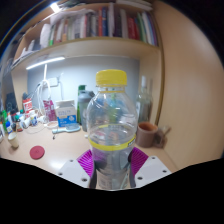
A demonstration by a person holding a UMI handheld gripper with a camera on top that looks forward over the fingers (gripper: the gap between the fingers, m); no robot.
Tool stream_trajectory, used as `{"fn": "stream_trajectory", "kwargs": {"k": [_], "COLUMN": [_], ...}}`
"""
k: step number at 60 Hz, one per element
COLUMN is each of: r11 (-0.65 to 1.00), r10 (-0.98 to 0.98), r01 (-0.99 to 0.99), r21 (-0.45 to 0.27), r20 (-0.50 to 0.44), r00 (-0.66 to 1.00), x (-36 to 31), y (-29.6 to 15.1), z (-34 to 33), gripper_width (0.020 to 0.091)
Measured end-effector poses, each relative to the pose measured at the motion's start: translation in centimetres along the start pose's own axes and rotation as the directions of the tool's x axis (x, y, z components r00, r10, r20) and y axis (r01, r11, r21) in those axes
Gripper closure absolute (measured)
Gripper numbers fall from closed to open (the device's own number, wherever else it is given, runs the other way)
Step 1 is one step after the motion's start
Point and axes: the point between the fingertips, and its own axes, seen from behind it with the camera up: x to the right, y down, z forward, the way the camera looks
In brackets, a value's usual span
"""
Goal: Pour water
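**Bottle in grip, cap on – pour not begun**

Nearest, at 6 o'clock: the gripper (112, 162) w/ its purple pads (90, 161) closed in on either side of a clear plastic water bottle with a yellow screw cap (111, 130). Both fingers appear to press the bottle's lower body, so fingers are narrowed to about bottle width and hold it. The bottle stands upright, dead centre between the fingers, filling the middle from 6 up to 12. Can't tell if its base rests on the desk or is lifted; the base is hidden. Water level hard to read thru the plastic.

Just beyond, the light wooden desk (60, 152). At 9 o'clock on it, a small round red disc (37, 152), maybe a lid. At 3 o'clock, a brown ceramic mug (148, 132), near the bottle but apart from it – likely the target vessel, tho that's a guess.

Farther, 9–10 o'clock: clutter of small bottles and jars (40, 108) along the desk's back, plus a blue-and-white box (68, 115). Farthest, at 12: a bookshelf with a row of books (100, 25) up high.

Progress: early. Grasp looks done; yellow cap sits on, so as far as seen no water has left the bottle. Left: cap off, carry to a vessel, tilt, pour.
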Motion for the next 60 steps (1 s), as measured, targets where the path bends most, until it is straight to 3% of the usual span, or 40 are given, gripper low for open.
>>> {"fn": "stream_trajectory", "kwargs": {"k": [7,13,20,26,35,43,50,60], "r11": [0.972,0.848,0.499,0.171,-0.286,-0.688,-0.804,-0.839], "r10": [-0.218,-0.511,-0.853,-0.976,-0.947,-0.7,-0.552,-0.498], "r01": [0.216,0.506,0.845,0.969,0.955,0.725,0.585,0.534], "r21": [0.089,0.157,0.191,0.18,0.075,-0.035,-0.105,-0.107], "r20": [0.018,-0.007,-0.066,-0.101,-0.173,-0.233,-0.232,-0.247], "r00": [0.976,0.859,0.518,0.191,-0.27,-0.675,-0.801,-0.831], "x": [-5.6,-13.1,-23.7,-31.5,-38.0,-41.9,-43.3,-44.8], "y": [-8.3,-14.1,-17.1,-16.8,-14.3,-14.2,-13.3,-13.1], "z": [-1.4,-1.6,-1.0,0.0,2.5,2.8,3.2,3.6], "gripper_width": [0.0653,0.0654,0.0653,0.0658,0.0657,0.0656,0.0656,0.0654]}}
